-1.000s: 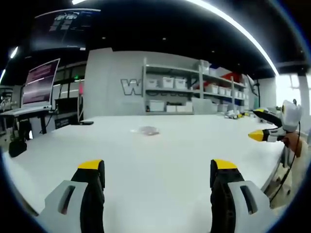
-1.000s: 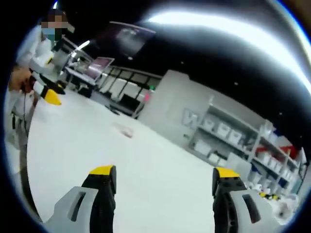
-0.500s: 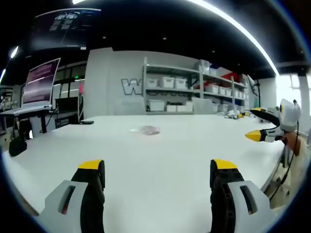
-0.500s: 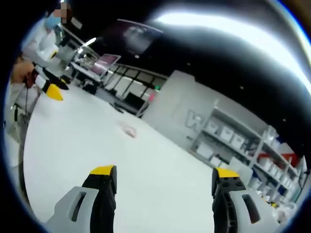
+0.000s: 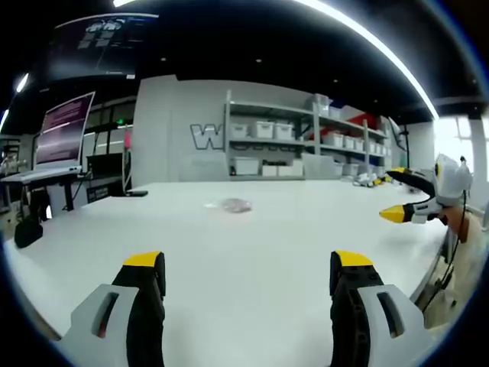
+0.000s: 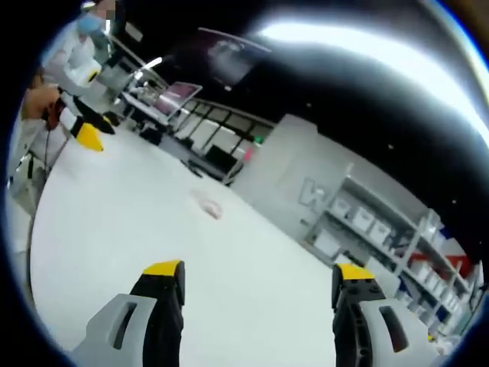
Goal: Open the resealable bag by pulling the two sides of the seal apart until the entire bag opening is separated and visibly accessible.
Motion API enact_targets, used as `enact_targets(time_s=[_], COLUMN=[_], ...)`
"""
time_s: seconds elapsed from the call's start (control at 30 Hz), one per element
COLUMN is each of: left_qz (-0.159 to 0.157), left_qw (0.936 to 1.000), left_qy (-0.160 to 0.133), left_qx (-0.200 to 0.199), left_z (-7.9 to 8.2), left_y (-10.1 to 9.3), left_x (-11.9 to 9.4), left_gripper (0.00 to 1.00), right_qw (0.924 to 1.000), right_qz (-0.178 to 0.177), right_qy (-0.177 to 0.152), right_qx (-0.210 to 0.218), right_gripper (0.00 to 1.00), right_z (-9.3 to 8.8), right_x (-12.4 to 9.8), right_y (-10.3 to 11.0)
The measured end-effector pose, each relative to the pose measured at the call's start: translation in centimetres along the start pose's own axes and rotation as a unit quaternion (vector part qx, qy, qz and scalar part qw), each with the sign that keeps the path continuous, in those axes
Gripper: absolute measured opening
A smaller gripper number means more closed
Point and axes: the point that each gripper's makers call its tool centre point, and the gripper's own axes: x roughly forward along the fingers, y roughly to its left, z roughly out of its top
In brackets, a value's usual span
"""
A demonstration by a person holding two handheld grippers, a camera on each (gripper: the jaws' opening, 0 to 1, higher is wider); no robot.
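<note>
While both tongs hang above the near edge of the white counter (image 5: 252, 252), the resealable bag (image 5: 231, 205) lies far out on its surface, well apart from either of them. In the left gripper view the bag is almost straight ahead of the left tongs (image 5: 248, 267), only a little to the left of the middle line between the two jaws. In the right gripper view the same bag (image 6: 208, 205) is ahead and to the left of the right tongs (image 6: 248, 269), and the view is rolled, so the counter (image 6: 153, 229) slopes there.

The left tongs are spread wide and hold nothing; the right tongs are also spread wide and empty. The right tongs (image 5: 399, 197) can be seen from the side at the right border of the left gripper view, with their yellow tips apart, and the left tongs (image 6: 82, 128) appear at the left border of the right gripper view.

I judge that both tongs are about equally far from the bag and that both must travel forward over the counter to meet it.

The bag looks small, flat and pale, perhaps transparent with a faint pink tone. Its long axis seems to run left to right in the left gripper view, but it is too small to be sure. The seal cannot be made out.
</note>
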Motion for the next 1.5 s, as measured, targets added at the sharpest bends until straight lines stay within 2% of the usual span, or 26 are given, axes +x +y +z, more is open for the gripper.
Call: enact_targets(time_s=[0.6, 0.9, 1.5], left_qz=[0.0, 0.0, 0.003], left_qw=[1.0, 1.0, 1.0], left_qy=[-0.004, -0.005, -0.005], left_qx=[0.002, 0.0, -0.004], left_z=[0.5, 0.4, 0.2], left_y=[0.0, 0.1, 0.4], left_x=[-0.2, -0.4, -0.4], left_gripper=[0.88, 0.88, 0.88], right_qw=[0.9986, 0.9955, 0.991], right_qz=[0.029, 0.044, 0.075], right_qy=[0.006, 0.004, 0.009], right_qx=[-0.043, -0.084, -0.11], right_gripper=[0.78, 0.78, 0.78], right_z=[0.4, 1.2, 1.5], right_x=[1.2, 2.3, 4.3], right_y=[1.1, 1.4, 2.7])
